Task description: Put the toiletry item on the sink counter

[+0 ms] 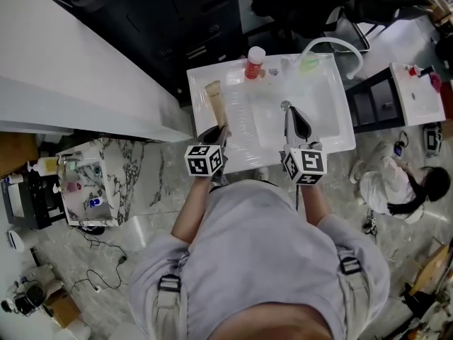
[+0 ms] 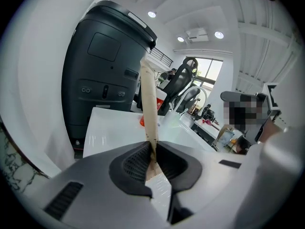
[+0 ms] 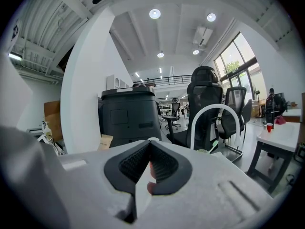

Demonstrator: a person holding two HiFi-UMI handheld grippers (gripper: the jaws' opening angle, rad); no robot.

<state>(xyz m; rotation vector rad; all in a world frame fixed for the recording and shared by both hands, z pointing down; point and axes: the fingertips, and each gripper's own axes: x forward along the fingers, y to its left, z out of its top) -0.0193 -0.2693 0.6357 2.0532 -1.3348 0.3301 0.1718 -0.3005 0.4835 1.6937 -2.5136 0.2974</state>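
**Operator A:** What are we gripping?

**Operator B:** We are clamping the beige tube (image 2: 149, 104) by its crimped end in the left gripper (image 2: 152, 152). The tube is pointing away from the jaws, over the left part of the sink counter (image 1: 202, 76).

**Operator A:** And the right gripper (image 3: 149, 149)?

**Operator B:** Its jaws are resting together on nothing. We are recommending a slow descent onto bare counter left of the basin (image 1: 325, 112), clear of the red bottle (image 1: 255, 64) at the upper edge — releasing only once the tube is lying supported.
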